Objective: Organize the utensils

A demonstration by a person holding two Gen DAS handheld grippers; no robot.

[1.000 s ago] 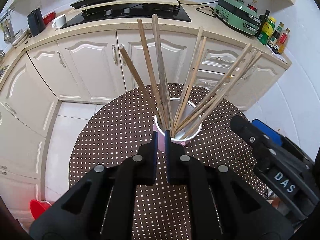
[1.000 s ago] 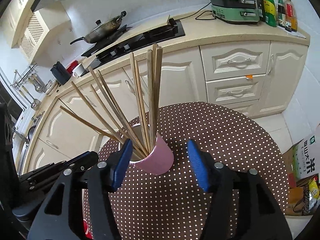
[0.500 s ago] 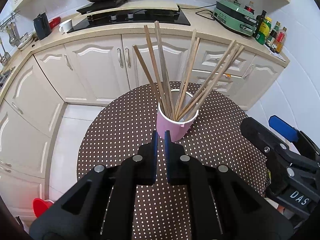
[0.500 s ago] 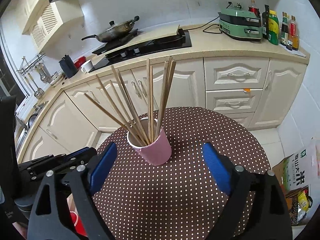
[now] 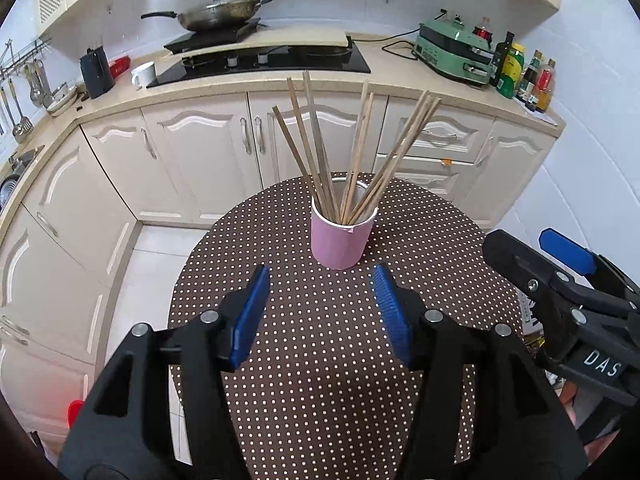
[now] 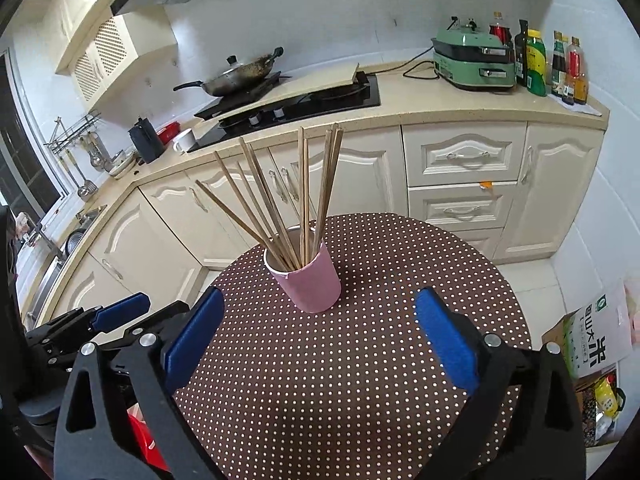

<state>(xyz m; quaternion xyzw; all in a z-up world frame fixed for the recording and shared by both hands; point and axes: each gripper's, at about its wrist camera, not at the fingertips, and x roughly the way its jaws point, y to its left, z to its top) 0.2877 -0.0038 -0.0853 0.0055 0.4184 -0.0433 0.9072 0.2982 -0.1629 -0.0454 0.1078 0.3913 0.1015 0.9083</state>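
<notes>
A pink cup (image 5: pixel 340 244) (image 6: pixel 312 284) stands upright on the round brown dotted table (image 5: pixel 320 380) (image 6: pixel 340 380), holding several wooden chopsticks (image 5: pixel 360 152) (image 6: pixel 280 200) that fan out above its rim. My left gripper (image 5: pixel 321 280) hovers just short of the cup; its jaws are opening and hold nothing. My right gripper (image 6: pixel 318 294) is also back from the cup, its jaws still opening wide and empty. Each gripper shows at the edge of the other's view: the right one (image 5: pixel 560 264) and the left one (image 6: pixel 120 312).
Beyond the table runs a kitchen counter (image 6: pixel 440 108) over cream cabinets, with a stove (image 5: pixel 260 60), a wok (image 5: pixel 224 10), a green appliance (image 6: pixel 472 62) and bottles (image 6: pixel 560 68). A cardboard box (image 6: pixel 592 340) stands on the floor at right, something red (image 5: pixel 74 412) at lower left.
Both grippers have drawn back and up from the cup, which now looks smaller and farther. The left jaws went from shut to open; the right jaws spread wider.
</notes>
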